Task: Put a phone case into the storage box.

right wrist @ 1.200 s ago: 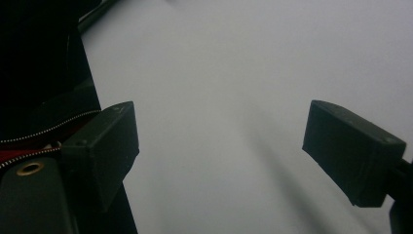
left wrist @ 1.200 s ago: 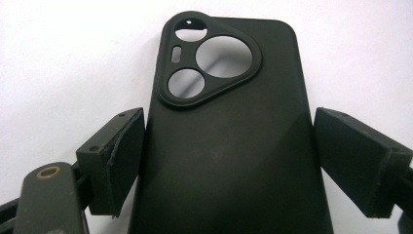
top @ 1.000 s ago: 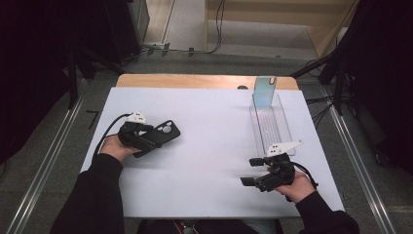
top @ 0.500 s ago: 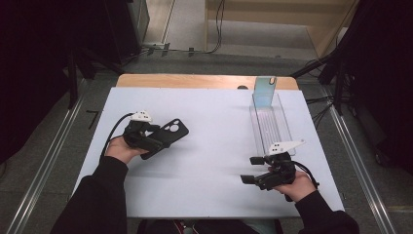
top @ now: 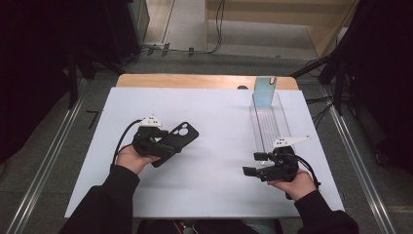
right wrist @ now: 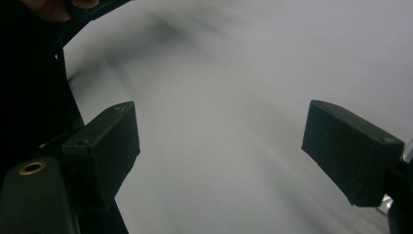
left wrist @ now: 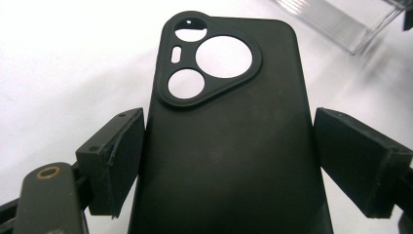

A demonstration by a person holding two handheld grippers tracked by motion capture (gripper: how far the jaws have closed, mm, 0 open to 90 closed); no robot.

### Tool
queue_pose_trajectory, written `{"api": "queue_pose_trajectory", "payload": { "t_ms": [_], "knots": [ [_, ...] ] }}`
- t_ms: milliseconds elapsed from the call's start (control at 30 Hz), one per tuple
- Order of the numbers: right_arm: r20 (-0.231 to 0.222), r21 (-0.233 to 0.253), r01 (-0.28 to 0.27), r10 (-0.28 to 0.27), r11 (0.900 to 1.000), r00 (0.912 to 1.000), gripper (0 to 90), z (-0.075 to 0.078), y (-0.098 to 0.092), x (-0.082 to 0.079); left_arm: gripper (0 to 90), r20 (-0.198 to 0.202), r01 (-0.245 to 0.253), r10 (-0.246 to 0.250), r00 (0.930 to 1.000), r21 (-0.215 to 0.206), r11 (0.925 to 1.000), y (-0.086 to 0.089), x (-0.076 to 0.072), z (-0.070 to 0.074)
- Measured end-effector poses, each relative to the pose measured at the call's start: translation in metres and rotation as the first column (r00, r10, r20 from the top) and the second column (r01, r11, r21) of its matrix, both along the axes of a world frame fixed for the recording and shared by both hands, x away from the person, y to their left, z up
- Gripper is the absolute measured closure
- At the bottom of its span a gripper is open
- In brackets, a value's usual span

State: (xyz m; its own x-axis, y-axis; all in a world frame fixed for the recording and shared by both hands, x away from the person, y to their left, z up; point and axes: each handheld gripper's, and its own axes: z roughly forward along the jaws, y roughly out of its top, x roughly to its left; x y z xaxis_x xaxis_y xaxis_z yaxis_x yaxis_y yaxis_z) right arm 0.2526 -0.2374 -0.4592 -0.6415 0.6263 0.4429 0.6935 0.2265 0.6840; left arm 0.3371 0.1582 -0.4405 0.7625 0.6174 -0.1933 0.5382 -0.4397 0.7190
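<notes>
The black phone case [left wrist: 229,141] is gripped at its lower sides by the left tongs [top: 163,146], over the worktop's [top: 219,122] left part. The right tongs [top: 254,164] are held apart – empty. Next, carrying toward the clear tray [top: 269,122] seems called for – steadily.

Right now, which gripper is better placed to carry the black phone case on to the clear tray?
Left. The left gripper already has the black phone case between its jaws, which look closed on its sides. The right gripper is open and empty beside the clear tray, better suited to receiving or steadying.
</notes>
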Motion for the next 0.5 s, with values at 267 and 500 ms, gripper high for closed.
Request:
{"api": "queue_pose_trajectory", "payload": {
  "t_ms": [267, 500],
  "knots": [
    [0.004, 0.005, 0.017, -0.017, 1.0, 0.9998, 12.3, 0.002, 0.003, -0.001, 14.5, 0.013, -0.074, 0.074, 0.9971, -0.047, 0.9962, -0.015, -0.02, -0.003],
    [0.018, 0.022, 0.026, -0.026, 0.999, 0.9995, 15.1, 0.007, 0.006, -0.003, 14.5, 0.037, -0.157, 0.158, 0.9868, -0.032, 0.9872, -0.024, -0.033, -0.005]
  ]
}}
